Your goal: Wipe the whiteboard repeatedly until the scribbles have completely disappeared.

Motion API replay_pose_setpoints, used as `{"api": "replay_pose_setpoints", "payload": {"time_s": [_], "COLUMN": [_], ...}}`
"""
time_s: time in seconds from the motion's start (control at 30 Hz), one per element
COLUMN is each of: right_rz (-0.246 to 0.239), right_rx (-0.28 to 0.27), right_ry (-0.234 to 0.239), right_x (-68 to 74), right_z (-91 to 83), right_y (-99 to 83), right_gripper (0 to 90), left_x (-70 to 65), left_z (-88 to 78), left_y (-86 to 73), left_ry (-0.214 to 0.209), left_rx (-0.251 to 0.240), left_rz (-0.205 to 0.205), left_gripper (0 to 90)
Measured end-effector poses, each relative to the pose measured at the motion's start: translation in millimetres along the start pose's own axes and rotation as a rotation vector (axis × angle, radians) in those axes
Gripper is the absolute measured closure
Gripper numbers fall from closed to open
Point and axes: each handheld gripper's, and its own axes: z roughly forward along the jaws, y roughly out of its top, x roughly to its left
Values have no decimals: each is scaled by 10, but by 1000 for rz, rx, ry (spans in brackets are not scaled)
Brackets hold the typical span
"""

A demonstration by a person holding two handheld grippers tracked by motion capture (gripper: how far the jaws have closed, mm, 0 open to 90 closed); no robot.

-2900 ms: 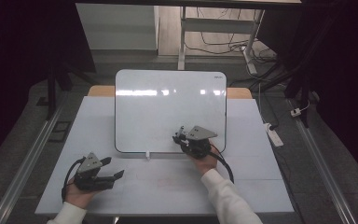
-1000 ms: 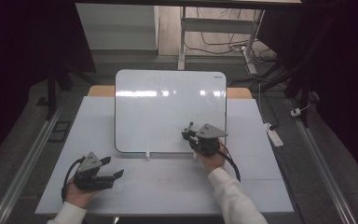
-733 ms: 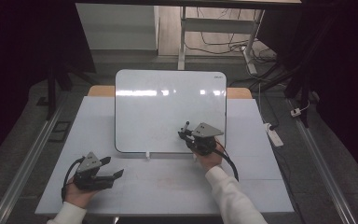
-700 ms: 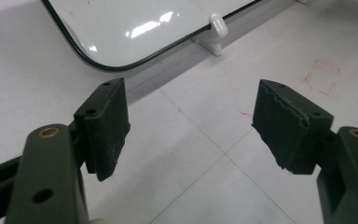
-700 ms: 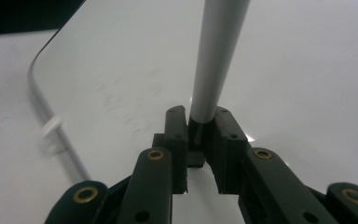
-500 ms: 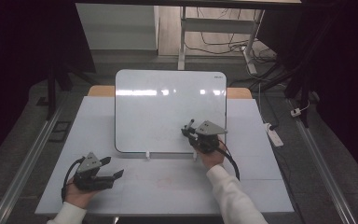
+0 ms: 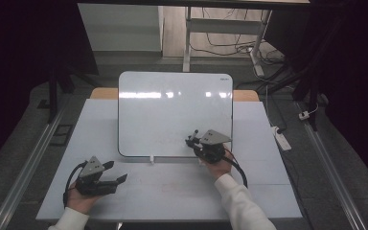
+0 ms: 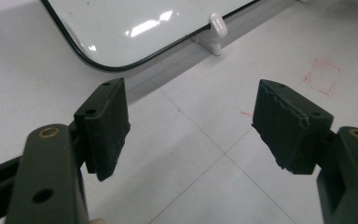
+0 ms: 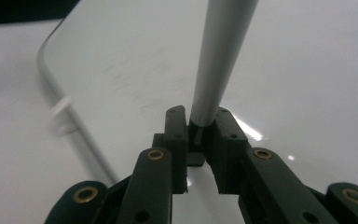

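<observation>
Over the lower right part of the whiteboard (image 7: pixel 175 112), the right gripper (image 7: pixel 195 141) has its jaws clamped on a thin grey-white pen (image 9: pixel 216 65), which sticks out ahead of the jaws and slants across the board's glossy face. Whether its far end touches the board I cannot tell, since that end runs out of the right gripper view. The grip sits low on the shaft, near one end, so the main risk, as I judge it, is the pen pivoting or sliding between the pads once it is pressed against the board; a round, smooth shaft held at one narrow spot will twist easily. Pressing too hard could also shove the board, which leans on a small white clip (image 8: pixel 217 29) at its near edge and may skid across the table (image 7: pixel 172 191). The left gripper (image 7: pixel 111 175) rests on the table near the front left, jaws wide apart with nothing between them, well apart from the board, so it does nothing to steady it. A skewed pen would likely leave faint or crooked marks.
</observation>
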Motion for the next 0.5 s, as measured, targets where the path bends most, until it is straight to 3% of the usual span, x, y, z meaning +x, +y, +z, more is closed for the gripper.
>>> {"api": "replay_pose_setpoints", "payload": {"time_s": [0.07, 0.17, 0.2, 0.3, 0.5], "right_rz": [8, -63, -66, -12, 2], "right_rx": [0, 66, 73, 53, 6], "right_ry": [1, 52, 53, 15, 58], "right_x": [-8, 107, 112, 11, 37], "right_z": [-15, 8, 3, -68, -303], "right_y": [-4, -27, -27, -11, 92], "right_gripper": [779, 779, 779, 779, 778], "left_x": [1, 1, -1, -4, 1], "left_z": [-2, 9, 10, 1, 2], "left_y": [1, 5, 5, 5, 10], "left_ry": [2, 3, 3, 5, 10], "left_rx": [-3, 1, 1, -2, -8], "left_rz": [-2, -2, -1, 2, -1], "left_gripper": [276, 276, 276, 276, 278]}}
